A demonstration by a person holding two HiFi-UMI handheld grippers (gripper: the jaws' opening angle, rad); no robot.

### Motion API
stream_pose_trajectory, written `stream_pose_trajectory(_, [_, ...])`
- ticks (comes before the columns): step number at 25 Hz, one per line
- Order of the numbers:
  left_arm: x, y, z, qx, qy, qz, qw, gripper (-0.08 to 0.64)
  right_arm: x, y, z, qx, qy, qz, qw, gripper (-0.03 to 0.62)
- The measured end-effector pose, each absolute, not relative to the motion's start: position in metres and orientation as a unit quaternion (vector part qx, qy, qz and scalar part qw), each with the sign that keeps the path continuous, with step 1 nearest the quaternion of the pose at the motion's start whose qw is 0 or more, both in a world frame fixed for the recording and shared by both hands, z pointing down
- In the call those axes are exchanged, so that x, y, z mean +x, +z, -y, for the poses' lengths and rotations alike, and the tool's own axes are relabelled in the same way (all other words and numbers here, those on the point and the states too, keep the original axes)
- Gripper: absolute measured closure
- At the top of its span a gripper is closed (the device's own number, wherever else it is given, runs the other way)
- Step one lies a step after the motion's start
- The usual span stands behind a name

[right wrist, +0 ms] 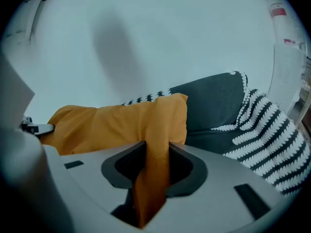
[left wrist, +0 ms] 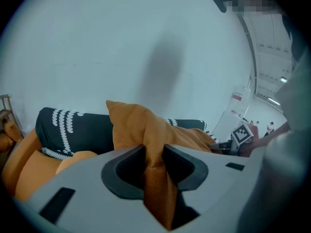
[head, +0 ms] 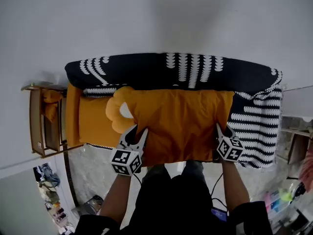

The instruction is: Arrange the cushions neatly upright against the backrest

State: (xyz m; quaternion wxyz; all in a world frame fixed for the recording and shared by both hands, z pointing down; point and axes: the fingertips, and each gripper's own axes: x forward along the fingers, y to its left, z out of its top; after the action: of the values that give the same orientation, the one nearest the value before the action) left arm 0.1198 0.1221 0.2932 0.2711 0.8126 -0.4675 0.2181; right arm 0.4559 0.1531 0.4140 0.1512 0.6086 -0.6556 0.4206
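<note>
Orange fabric cushion [head: 181, 124] sits over the seat, not yet upright. Your left gripper [head: 138, 132] and right gripper [head: 218, 129] each pinch 1 near corner, jaws narrowed onto cloth. The black-and-white patterned backrest [head: 146, 70] waits beyond, and the second orange cushion [head: 90, 119] at left looks unplaced too.

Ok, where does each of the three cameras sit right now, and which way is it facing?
Head view: on the person's head, facing steeply down at the sofa; shows both forearms, and the left gripper and right gripper on the orange cushion.
Left gripper view: on the left gripper, looking along its jaws, shut on the cushion's edge, towards sofa and wall.
Right gripper view: on the right gripper, likewise facing sofa and wall, jaws shut on the cushion.
Shared: all see cushion and sofa.
</note>
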Motion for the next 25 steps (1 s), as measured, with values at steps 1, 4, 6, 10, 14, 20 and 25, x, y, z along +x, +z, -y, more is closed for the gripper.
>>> stream_pose_trajectory(1, [0.137,0.293,-0.123,0.814,0.214,0.466,0.272,0.425,0.475,0.411,-0.155,0.612,0.418,0.655,0.151,0.453])
stream_pose_trajectory(4, [0.184,0.297,-0.125,0.823,0.193,0.454,0.282,0.423,0.527,0.398,-0.163,0.628,0.405,0.648,0.151,0.451])
stream_pose_trajectory(6, [0.21,0.304,-0.122,0.831,0.18,0.441,0.289,0.422,0.558,0.392,-0.167,0.642,0.396,0.64,0.15,0.451])
stream_pose_trajectory(10, [0.279,0.315,-0.113,0.839,0.163,0.423,0.301,0.422,0.628,0.387,-0.167,0.666,0.378,0.626,0.147,0.455])
stream_pose_trajectory(14, [0.323,0.318,-0.098,0.848,0.155,0.407,0.302,0.42,0.672,0.383,-0.167,0.685,0.368,0.611,0.148,0.456])
stream_pose_trajectory(20, [0.386,0.327,-0.053,0.872,0.135,0.385,0.27,0.415,0.735,0.387,-0.138,0.717,0.339,0.597,0.123,0.454])
stream_pose_trajectory(25, [0.403,0.329,-0.021,0.871,0.115,0.397,0.265,0.408,0.759,0.379,-0.094,0.722,0.309,0.608,0.114,0.449])
